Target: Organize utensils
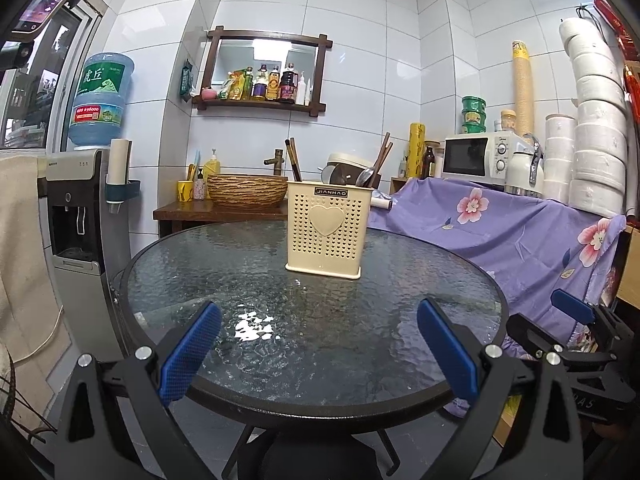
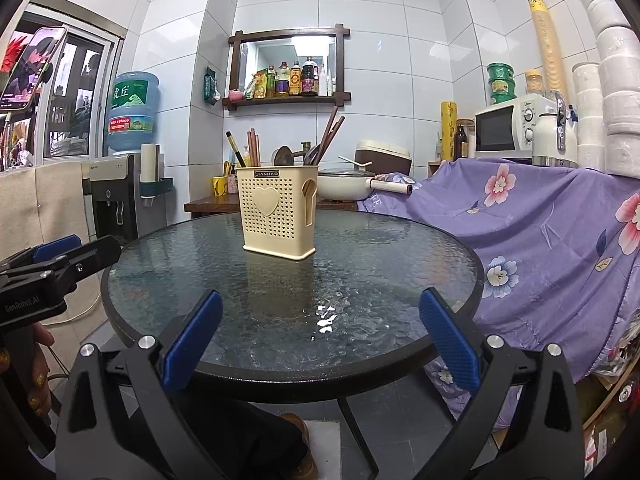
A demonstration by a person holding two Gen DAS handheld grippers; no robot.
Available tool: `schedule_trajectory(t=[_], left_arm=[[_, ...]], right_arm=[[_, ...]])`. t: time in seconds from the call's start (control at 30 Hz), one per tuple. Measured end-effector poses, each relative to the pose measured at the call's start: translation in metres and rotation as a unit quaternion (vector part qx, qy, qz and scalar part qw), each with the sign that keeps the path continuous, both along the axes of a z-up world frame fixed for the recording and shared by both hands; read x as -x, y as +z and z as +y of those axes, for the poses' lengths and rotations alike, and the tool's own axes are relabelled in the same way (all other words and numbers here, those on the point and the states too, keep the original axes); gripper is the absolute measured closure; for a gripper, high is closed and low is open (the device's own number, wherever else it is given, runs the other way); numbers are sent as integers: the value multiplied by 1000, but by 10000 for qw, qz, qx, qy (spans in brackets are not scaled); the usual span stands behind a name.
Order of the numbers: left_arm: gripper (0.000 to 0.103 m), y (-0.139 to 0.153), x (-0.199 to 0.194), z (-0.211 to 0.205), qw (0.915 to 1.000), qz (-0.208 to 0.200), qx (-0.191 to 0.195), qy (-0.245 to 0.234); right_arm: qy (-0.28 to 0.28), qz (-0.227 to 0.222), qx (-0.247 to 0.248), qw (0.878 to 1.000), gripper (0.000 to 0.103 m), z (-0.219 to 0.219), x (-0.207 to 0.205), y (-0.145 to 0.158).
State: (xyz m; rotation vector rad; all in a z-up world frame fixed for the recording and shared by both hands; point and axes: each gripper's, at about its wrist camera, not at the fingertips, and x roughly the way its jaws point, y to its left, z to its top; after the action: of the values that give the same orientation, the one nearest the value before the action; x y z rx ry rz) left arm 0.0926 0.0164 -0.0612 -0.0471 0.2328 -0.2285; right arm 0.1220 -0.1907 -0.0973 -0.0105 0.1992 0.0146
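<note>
Chopsticks (image 2: 253, 148) and spoons (image 2: 283, 157) stand in the caddy (image 2: 277, 210), a cream plastic box with punched walls and a heart on its face, sitting past the middle of the table (image 2: 400, 280), upright and alone. I judge the caddy light and fairly stiff, and likely to skate on glass if nudged; its thin walls may flex under a squeeze, so I would take it by the rim or across a narrow side. The chopsticks look like smooth wood, thin and stiff; they should be pinched high on the shaft, where they stand clear of the rim. The spoon bowls look like metal, slick and rounded, so the handle is the better hold, though the handles are hidden inside.

Both my grippers are spread wide and hold nothing: the left gripper (image 1: 318, 344) and the right gripper (image 2: 320, 338) hang over the near edge, well short of the caddy.

The table is round, rippled glass in a dark frame, hard and glaring under the lamp. Around it are white tile, a water cooler (image 1: 80, 208), and a flowered purple cloth (image 2: 540, 216) close on my right, so wide swings that way risk a snag.
</note>
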Motion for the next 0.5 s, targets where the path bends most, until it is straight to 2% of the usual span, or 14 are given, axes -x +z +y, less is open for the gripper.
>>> schedule_trajectory(t=[0.37, 0.5], left_arm=[[6, 2, 0, -2, 10000, -15, -58, -8], [6, 2, 1, -7, 9996, -28, -261, 45]], right_arm=[[-5, -1, 9, 10000, 6, 0, 0, 0], [-5, -13, 8, 10000, 6, 0, 0, 0]])
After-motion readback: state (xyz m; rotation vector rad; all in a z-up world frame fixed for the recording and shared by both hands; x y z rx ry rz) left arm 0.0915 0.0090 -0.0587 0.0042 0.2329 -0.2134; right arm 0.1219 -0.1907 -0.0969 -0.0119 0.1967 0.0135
